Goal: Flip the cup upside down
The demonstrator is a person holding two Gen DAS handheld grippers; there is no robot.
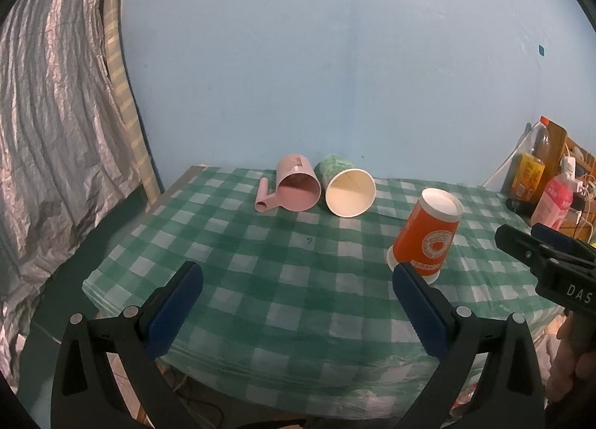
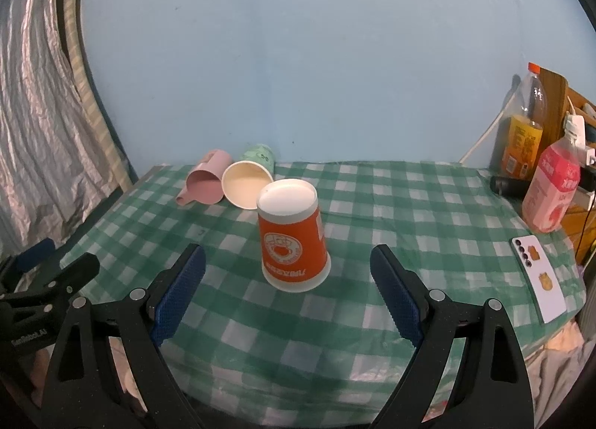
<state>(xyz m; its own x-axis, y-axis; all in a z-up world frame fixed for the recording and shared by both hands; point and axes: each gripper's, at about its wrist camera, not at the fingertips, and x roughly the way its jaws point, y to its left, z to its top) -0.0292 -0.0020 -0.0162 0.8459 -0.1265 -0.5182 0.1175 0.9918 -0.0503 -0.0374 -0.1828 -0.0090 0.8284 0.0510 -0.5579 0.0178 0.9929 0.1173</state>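
a: on the green checked tablecloth (image 2: 372,205) the orange paper cup (image 2: 292,239) is seen mouth-down, ahead of the right gripper (image 2: 287,293), whose jaws are spread and empty; the left gripper (image 1: 298,310) is likewise spread

b: it is judged light and easily crushed, best taken gently at mid-wall. a pink mug (image 2: 206,181) and a green paper cup (image 2: 249,183) are lying near the blue wall (image 2: 298,56)

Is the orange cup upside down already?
Yes: the orange cup stands mouth-down on the checked cloth, narrow closed base on top, print inverted.
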